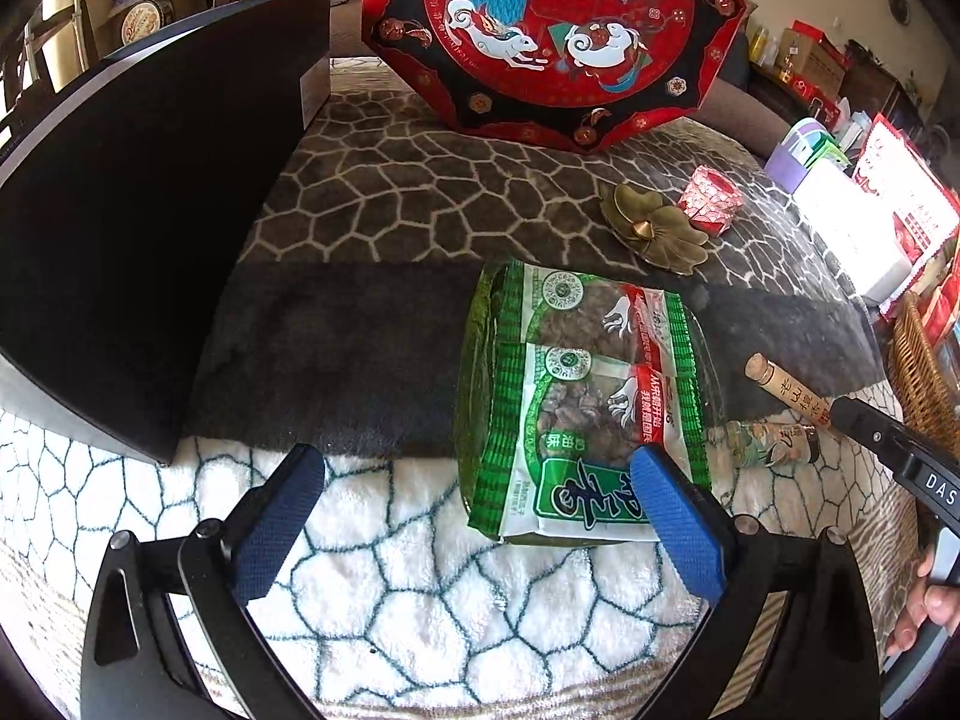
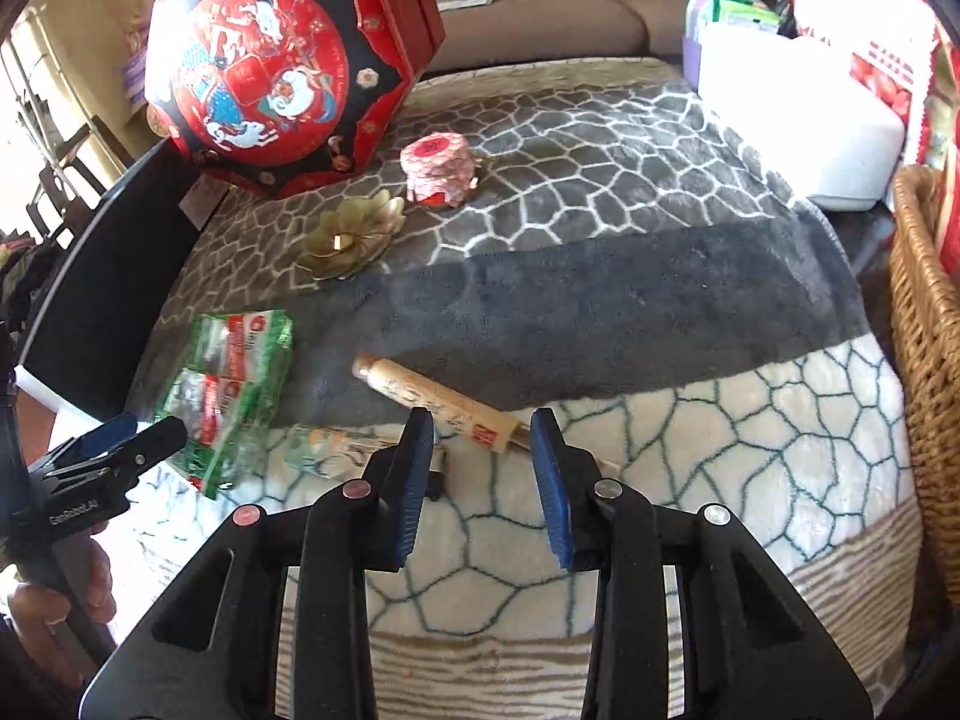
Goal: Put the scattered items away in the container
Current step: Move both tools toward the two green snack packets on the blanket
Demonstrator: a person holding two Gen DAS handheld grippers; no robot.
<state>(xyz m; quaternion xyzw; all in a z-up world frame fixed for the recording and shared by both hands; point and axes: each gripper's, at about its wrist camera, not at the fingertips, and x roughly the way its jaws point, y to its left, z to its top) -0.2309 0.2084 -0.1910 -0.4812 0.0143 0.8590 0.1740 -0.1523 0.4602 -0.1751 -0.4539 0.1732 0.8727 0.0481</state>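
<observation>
down on the blanket (image 2: 600, 240), i have both grippers low over the scattered items. my left gripper (image 1: 480, 480) stands wide and holds nothing; its right pad (image 1: 672, 516) overlaps the near corner of the green snack pack (image 1: 576, 396), whether touching i cannot tell. the pack lies flat, long axis running away from me toward the red box (image 1: 552, 36).

my right gripper (image 2: 480, 438) is narrowed, jaws apart, nothing pressed between the pads. just beyond its tips lies the paper tube (image 2: 438, 402), flat, long axis slanting from far-left down to near-right, its near end between the fingertips' line of view. a smaller patterned tube (image 2: 336, 444) lies beside it, blurred. the gold lotus dish (image 2: 348, 240) and red jar (image 2: 438, 171) sit farther back, the black container (image 1: 150, 210) at the left.
</observation>
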